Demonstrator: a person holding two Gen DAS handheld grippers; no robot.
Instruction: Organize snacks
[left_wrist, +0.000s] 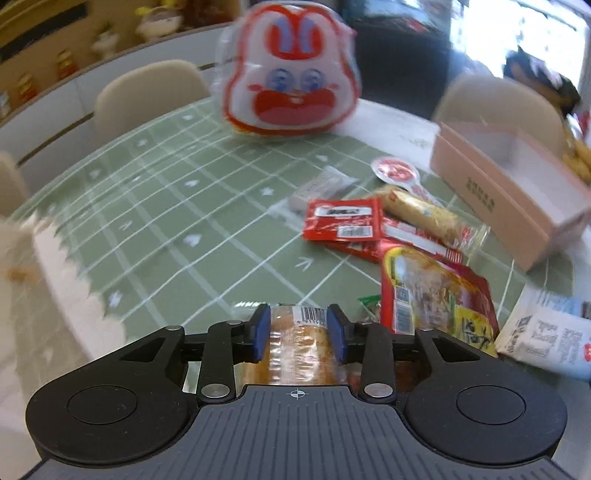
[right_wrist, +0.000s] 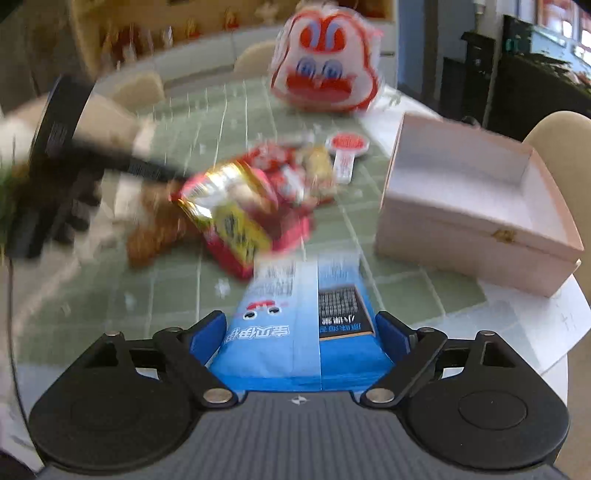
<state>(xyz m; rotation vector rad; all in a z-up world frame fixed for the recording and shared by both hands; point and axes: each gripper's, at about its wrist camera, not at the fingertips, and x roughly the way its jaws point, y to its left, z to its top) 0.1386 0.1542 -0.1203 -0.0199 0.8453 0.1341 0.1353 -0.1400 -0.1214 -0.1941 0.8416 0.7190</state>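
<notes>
Left gripper (left_wrist: 298, 334): black linkage arms, silver pivot screws, blue pads (left_wrist: 261, 332), grey ribbed housing w/ crosshair mark, two round black discs. Right gripper (right_wrist: 300, 334): same build, blue pads (right_wrist: 207, 338), star mark on housing.

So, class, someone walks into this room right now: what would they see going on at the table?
A person is sorting snacks with a handheld gripper in each hand. The left gripper has a clear-wrapped brown pastry packet between its blue pads. The right gripper straddles a blue and white snack bag, jaws wide. A pile of red and yellow snack packets lies on the green checked tablecloth. The open pink wooden box beside it looks empty.
</notes>
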